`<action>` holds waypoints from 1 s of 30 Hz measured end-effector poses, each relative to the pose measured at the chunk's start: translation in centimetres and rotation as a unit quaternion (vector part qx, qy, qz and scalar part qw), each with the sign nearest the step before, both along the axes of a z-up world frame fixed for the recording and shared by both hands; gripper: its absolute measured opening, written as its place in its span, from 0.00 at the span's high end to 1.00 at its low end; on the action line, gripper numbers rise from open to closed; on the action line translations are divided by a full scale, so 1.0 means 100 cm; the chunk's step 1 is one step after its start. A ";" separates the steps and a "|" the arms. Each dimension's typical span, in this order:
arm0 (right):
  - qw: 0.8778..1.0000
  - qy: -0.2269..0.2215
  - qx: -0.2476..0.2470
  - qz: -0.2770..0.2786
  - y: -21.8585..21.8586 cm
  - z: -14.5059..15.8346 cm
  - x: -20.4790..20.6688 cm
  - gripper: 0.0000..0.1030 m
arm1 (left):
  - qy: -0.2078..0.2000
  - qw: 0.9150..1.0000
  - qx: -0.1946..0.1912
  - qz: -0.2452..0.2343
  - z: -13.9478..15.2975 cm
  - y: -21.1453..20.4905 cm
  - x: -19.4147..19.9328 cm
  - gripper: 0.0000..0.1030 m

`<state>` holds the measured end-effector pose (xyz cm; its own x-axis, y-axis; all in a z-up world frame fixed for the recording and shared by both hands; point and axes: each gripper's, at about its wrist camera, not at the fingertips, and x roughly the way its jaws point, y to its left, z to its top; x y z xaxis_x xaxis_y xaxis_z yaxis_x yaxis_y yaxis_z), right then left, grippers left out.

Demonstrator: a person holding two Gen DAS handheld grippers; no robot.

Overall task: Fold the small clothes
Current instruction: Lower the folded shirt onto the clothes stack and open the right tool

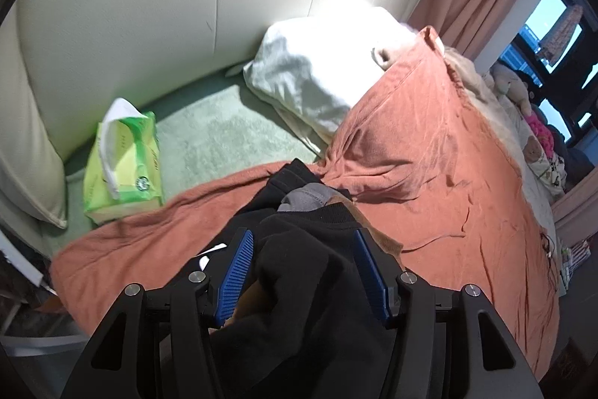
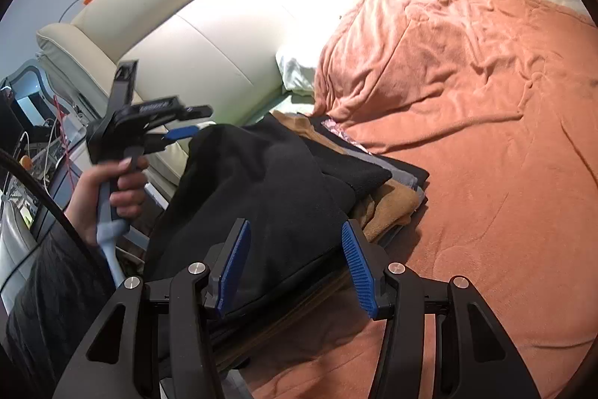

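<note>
A black garment lies draped over a stack of folded clothes on the orange blanket. Grey and tan layers peek out beneath it. My left gripper is open, and the black cloth bulges loosely between its blue pads. In the right wrist view the same black garment covers the stack, with a tan folded piece showing at its right. My right gripper is open just above the garment's near edge. The left gripper, held by a hand, hovers open at the garment's far left.
A green tissue pack lies on the pale green sheet by the cream headboard. A white pillow sits beyond the stack. Plush toys line the far side by the window. A cluttered bedside stand with cables is at the left.
</note>
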<state>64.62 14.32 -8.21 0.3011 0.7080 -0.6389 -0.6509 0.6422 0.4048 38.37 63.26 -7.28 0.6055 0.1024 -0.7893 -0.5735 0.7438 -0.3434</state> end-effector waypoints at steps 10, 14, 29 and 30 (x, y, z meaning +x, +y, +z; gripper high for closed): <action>0.998 0.059 0.011 0.007 0.009 -0.031 0.041 0.52 | 0.132 0.987 -0.085 -0.028 -0.051 0.025 0.049 0.47; 0.998 0.065 0.021 0.018 0.014 -0.037 0.046 0.59 | 0.127 0.989 -0.059 -0.057 -0.038 0.021 0.056 0.72; 0.999 -0.012 0.019 0.035 0.008 -0.017 0.020 0.81 | -0.014 0.982 0.160 -0.101 0.046 -0.005 0.038 0.85; 0.999 -0.018 0.017 0.035 0.008 -0.016 0.017 0.81 | -0.025 0.983 0.168 -0.075 0.052 0.002 0.035 0.85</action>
